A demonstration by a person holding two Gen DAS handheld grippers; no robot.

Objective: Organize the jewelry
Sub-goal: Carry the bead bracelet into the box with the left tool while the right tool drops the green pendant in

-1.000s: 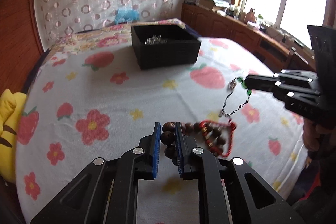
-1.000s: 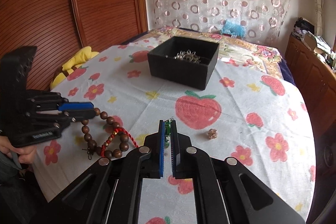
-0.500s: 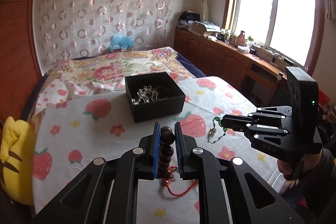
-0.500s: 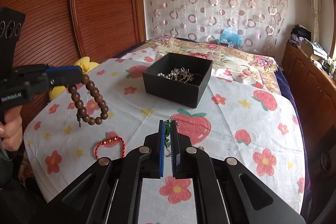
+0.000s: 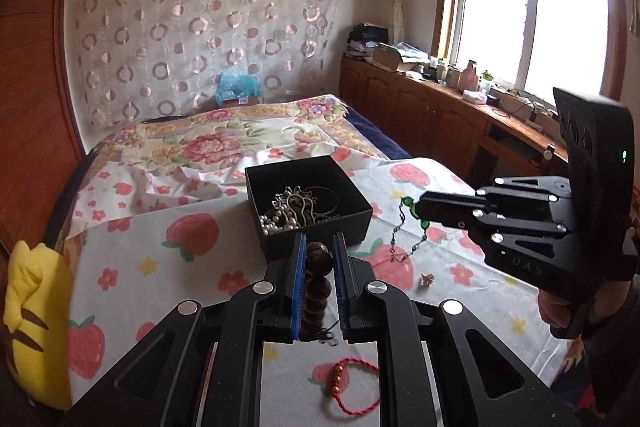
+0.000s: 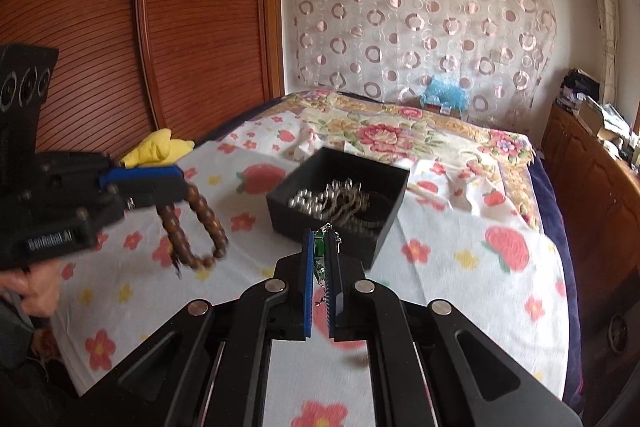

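The wooden bead bracelet [image 5: 316, 275] is pinched between the blue pads of the left gripper [image 5: 319, 247], which is closed onto its beads; the loop hangs below the fingers, clear of the bedsheet [image 5: 160, 267]. From the right wrist view the same bracelet [image 6: 196, 227] dangles from that gripper [image 6: 176, 187] to the left of the right gripper and nearer than the box. The right gripper [image 6: 321, 247] is nearly closed, clamping a thin chain with green beads [image 6: 320, 247]; in the left wrist view the chain [image 5: 408, 227] droops in a loop from the right gripper [image 5: 420, 209], just right of the box. The black box [image 5: 308, 203] sits on the bed directly ahead of the left gripper, holding pearls and silver pieces [image 5: 288, 211]. Below the left gripper, on the sheet, lies a red cord bracelet [image 5: 352, 387]. A small metal charm [image 5: 427, 279] rests on the sheet under the right gripper. A yellow plush toy [image 5: 32, 323] lies at the bed's edge, far left of the left gripper.
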